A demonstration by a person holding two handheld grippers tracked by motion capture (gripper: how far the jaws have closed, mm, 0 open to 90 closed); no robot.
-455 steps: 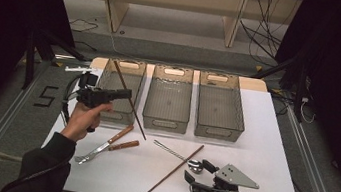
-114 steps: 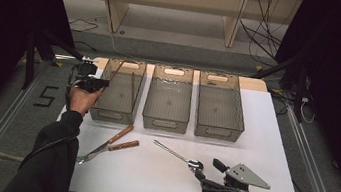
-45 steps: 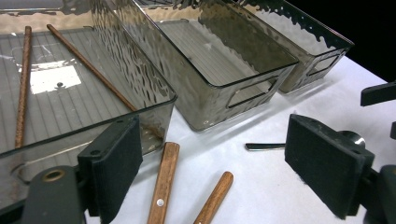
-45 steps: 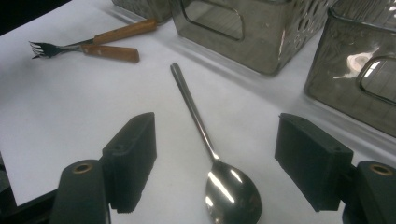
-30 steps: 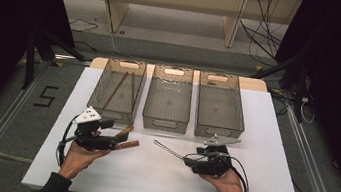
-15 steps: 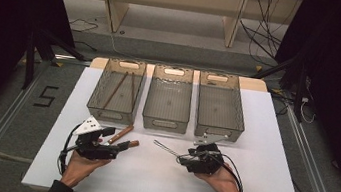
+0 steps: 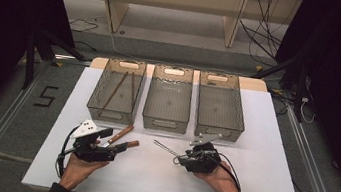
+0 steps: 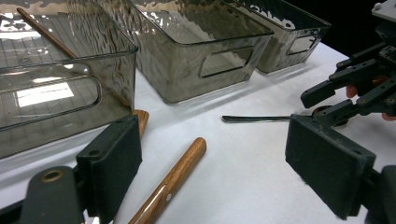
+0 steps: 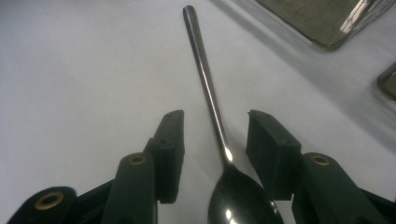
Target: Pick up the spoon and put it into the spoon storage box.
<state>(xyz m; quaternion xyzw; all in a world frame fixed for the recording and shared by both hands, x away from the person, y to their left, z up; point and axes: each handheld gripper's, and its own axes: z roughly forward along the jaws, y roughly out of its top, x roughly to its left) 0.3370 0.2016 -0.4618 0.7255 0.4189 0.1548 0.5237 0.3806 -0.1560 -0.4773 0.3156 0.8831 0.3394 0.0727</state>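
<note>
Right gripper view, tongs [image 9: 215, 154] now astride spoon [image 9: 219, 140], no grip yet

We saw the white table [image 7: 263, 139] brightly and evenly lit from above while the surroundings fell into near black, and the high view was soft and a little grainy. In the left gripper view, window-like glare sat on the nearest clear bin [image 8: 56, 84], and the close jaws were blurred. In the right gripper view the spoon [image 9: 210, 107] carried bright highlights and cast only a faint shadow.
</note>
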